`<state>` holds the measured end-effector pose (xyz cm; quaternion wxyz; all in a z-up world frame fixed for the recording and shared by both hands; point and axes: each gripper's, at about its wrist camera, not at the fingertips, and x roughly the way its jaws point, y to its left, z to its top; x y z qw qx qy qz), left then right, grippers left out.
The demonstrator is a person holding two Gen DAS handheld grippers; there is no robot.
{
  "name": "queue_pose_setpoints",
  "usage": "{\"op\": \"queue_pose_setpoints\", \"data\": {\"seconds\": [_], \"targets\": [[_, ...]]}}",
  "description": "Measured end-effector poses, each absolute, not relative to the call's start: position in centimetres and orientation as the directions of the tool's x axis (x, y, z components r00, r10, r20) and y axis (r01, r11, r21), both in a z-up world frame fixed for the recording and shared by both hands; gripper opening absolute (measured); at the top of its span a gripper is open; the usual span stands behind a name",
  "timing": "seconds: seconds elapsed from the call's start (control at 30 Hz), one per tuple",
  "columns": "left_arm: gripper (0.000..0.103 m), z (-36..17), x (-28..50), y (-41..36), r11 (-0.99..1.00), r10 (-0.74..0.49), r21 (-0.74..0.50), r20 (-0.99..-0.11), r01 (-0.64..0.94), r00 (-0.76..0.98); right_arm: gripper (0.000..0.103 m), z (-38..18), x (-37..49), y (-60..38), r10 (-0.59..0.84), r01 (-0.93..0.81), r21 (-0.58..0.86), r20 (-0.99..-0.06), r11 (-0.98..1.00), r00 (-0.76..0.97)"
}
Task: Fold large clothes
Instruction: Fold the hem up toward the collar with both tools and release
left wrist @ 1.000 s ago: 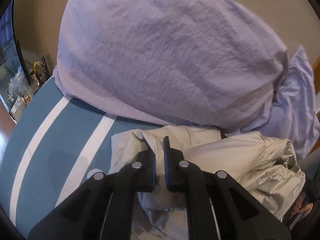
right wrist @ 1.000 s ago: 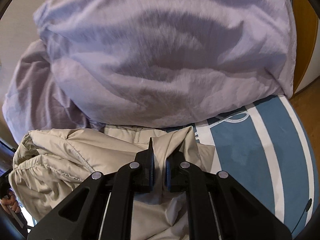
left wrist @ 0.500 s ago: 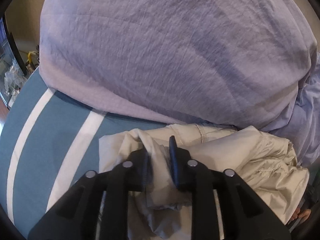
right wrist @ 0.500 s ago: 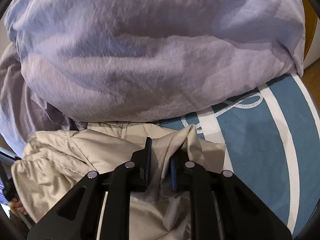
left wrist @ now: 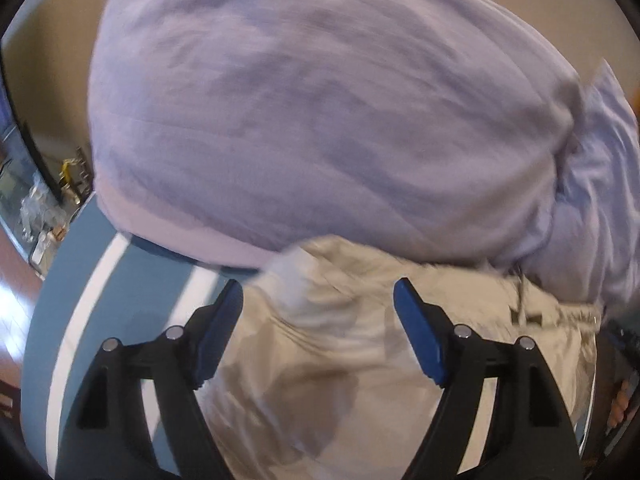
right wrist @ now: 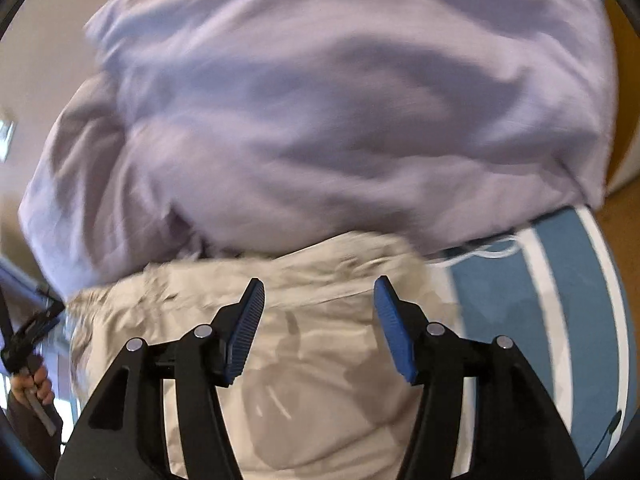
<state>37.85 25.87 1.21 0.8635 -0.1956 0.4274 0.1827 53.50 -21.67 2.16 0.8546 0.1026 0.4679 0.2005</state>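
Both the left gripper (left wrist: 318, 300) and right gripper (right wrist: 319, 298) have just been opening, jaws released above the beige garment (left wrist: 360, 360) at the bedspread's (left wrist: 132, 280) far edge; its fold may spring back against the lilac duvet (left wrist: 320, 120).

beige jacket (left wrist: 360, 360) motion-blurred, lower part cut off, perhaps folded

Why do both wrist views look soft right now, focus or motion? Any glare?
Left wrist: the jacket and duvet are smeared while the left tool stays sharp, so motion rather than focus; bright glare on the floor at left. Right wrist: same smear on fabric, right tool crisp, no glare. Both show fisheye bending at the edges.
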Motion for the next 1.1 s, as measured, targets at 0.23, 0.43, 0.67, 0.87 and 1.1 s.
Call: {"op": "queue_pose_setpoints", "data": {"seconds": [0.23,0.43,0.67,0.87,1.1], "targets": [[0.078,-0.2,38.6,20.3,0.903,0.083,-0.172,-0.828,-0.392,0.555,0.059,-0.1,52.4,-14.2,0.412,-0.39,0.252,-0.813,0.886,0.411],[0.078,-2.0,39.5,17.5,0.916,0.06,-0.164,-0.847,-0.366,0.529,0.059,-3.4,53.0,-11.3,0.335,-0.41,0.17,-0.864,0.896,0.375],[0.078,-3.2,40.6,17.1,0.914,0.085,-0.139,-0.852,-0.381,0.517,0.009,-4.2,53.0,-10.1,0.322,-0.445,0.124,-0.858,0.887,0.401],[0.078,-2.3,41.3,16.9,0.918,0.141,-0.098,-0.825,-0.385,0.547,0.005,-2.0,55.0,-11.6,0.338,-0.353,0.17,-0.801,0.92,0.494],[0.079,-3.4,42.4,17.8,0.902,0.166,-0.088,-0.833,-0.422,0.527,0.005,-4.5,55.5,-10.0,0.28,-0.35,0.106,-0.822,0.931,0.496]]}}
